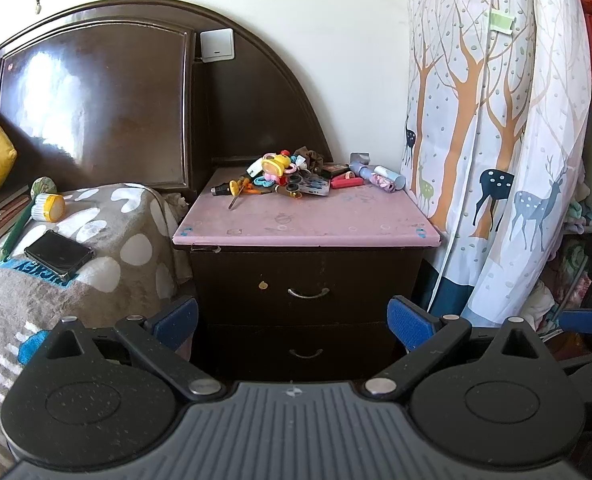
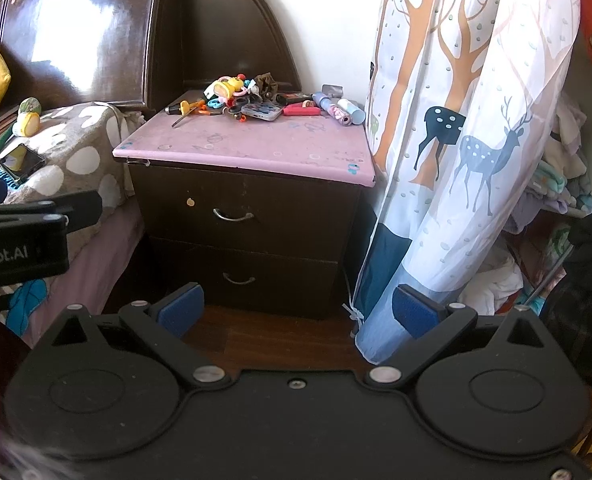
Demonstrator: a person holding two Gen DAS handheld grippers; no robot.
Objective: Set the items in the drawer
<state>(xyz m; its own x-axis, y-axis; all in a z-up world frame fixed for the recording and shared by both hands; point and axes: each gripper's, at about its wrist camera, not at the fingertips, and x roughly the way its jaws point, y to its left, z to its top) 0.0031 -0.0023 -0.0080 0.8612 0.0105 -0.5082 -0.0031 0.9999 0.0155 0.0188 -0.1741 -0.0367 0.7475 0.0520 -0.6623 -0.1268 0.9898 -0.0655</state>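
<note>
Pink-topped nightstand [image 1: 308, 220] beside bed [image 1: 96, 240]; clutter [image 1: 292, 176] at back.

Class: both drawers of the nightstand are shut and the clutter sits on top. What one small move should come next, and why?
Probably bring the left claw forward to the upper drawer's handle and pull. Both drawers look closed, both claws are open and empty, and the pile of items still lies on the pink top, so nothing can go in until a drawer opens.

Pink-topped dk brown nightstand [image 1: 308, 220], deer-print white curtain [image 1: 496, 140].
</note>
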